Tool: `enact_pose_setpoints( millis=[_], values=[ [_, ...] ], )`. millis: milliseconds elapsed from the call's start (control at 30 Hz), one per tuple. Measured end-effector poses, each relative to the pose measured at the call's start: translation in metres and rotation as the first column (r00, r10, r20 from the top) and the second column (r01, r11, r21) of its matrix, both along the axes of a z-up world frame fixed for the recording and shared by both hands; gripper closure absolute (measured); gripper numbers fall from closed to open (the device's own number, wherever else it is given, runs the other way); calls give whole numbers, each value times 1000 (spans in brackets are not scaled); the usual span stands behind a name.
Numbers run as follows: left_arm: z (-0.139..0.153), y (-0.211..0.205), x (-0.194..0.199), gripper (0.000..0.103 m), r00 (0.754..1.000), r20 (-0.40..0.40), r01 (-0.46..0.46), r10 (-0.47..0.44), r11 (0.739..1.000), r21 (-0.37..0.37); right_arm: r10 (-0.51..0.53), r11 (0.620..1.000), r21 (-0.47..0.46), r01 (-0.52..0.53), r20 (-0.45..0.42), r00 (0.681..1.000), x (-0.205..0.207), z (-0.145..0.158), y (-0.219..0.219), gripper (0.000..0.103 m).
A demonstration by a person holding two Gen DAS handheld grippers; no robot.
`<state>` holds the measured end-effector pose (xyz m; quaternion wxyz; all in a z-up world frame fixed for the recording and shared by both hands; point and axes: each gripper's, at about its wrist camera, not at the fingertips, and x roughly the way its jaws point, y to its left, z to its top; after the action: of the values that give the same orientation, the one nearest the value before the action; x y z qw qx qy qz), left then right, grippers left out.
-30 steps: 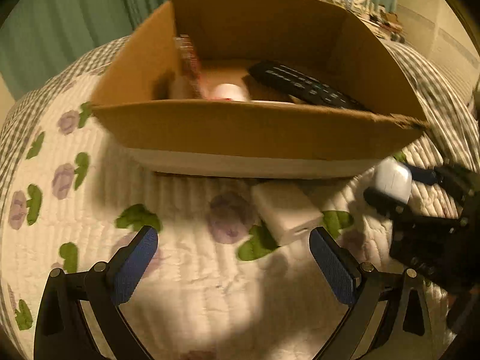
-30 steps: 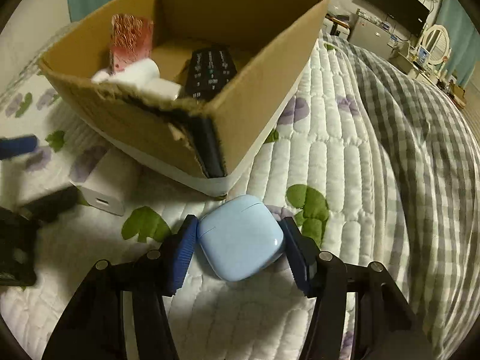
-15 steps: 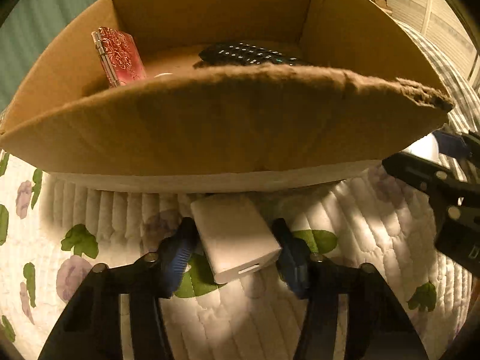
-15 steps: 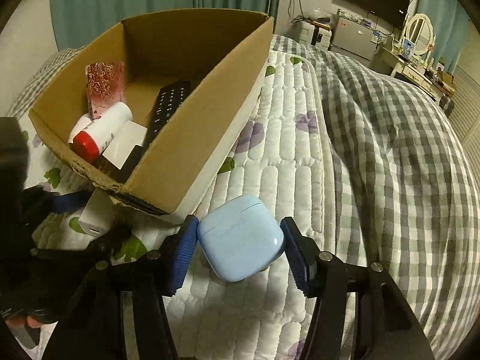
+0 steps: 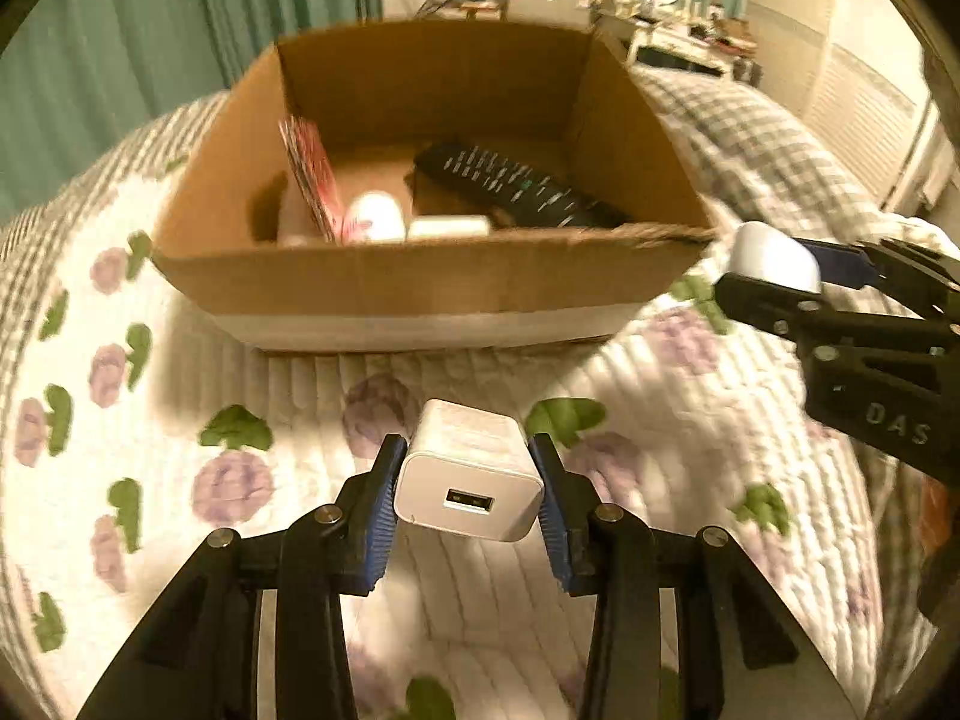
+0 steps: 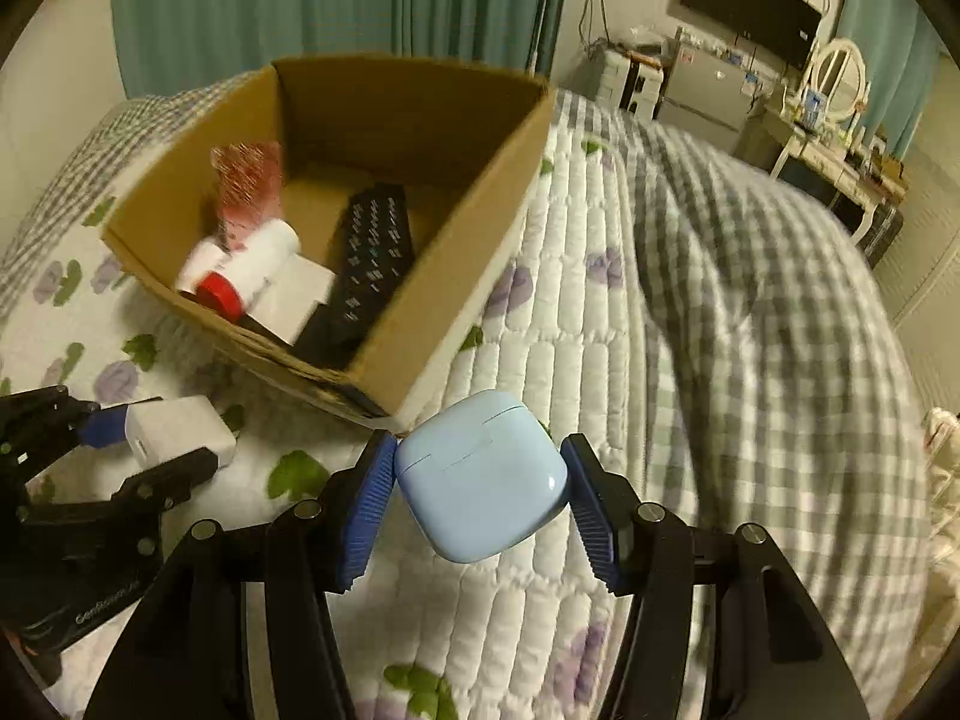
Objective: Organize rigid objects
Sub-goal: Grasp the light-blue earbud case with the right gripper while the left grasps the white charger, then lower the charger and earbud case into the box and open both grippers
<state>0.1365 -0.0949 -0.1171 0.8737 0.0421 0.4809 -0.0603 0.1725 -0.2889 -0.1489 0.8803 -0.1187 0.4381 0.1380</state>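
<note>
The left gripper (image 5: 468,495) is clenched on a white charger (image 5: 471,471), its blue pads (image 5: 381,516) pressed flat against both sides, the USB port facing back toward the camera. The charger is held up off the quilt (image 5: 288,420), on the near side of the cardboard box (image 5: 420,282) and apart from it.

The right gripper (image 6: 480,501) grips a pale blue earbud case (image 6: 483,474), turned corner-on between the ribbed blue pads (image 6: 360,510). It hangs just off the box's near corner, above the quilt and outside the box wall. From the left camera the same case (image 5: 774,258) shows beside the box's right-hand corner, pinched in the black fingers.

Inside the box, a black remote control (image 6: 372,264) lies along the right wall. Left of it sit a white tube with a red cap (image 6: 240,276) and a flat white block (image 6: 300,300), touching each other. A red patterned card (image 6: 249,192) stands on edge against the box's left wall.

The box rests on the flowered quilt, with a grey checked blanket (image 6: 750,300) to its right. Beyond the box hang green curtains (image 6: 336,6), and off to the right stand a dark TV (image 6: 750,6) and a cluttered white dressing table (image 6: 834,132).
</note>
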Motion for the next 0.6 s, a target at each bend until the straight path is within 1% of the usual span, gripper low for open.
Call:
enact_pose_setpoints(
  millis=[100, 200, 333, 500, 600],
  values=[
    [23, 4, -10, 61, 1000, 26, 14, -13, 1000, -16, 12, 1000, -6, -12, 11, 1000, -18, 19, 4, 47],
    [46, 12, -17, 61, 997, 72, 23, -22, 999, -24, 21, 1000, -11, -20, 21, 1000, -34, 39, 8, 47],
    [83, 12, -11, 61, 989, 146, 30, -25, 999, -32, 37, 999, -6, -36, 70, 997, -49, 74, 13, 47],
    [113, 26, 10, 61, 974, 227, 20, -13, 999, -28, 51, 998, 20, -55, 143, 988, -44, 115, 19, 47],
    [123, 31, 27, 61, 965, 261, 14, -8, 1000, -21, 60, 997, 41, -69, 184, 981, -33, 135, 28, 47]
  ],
)
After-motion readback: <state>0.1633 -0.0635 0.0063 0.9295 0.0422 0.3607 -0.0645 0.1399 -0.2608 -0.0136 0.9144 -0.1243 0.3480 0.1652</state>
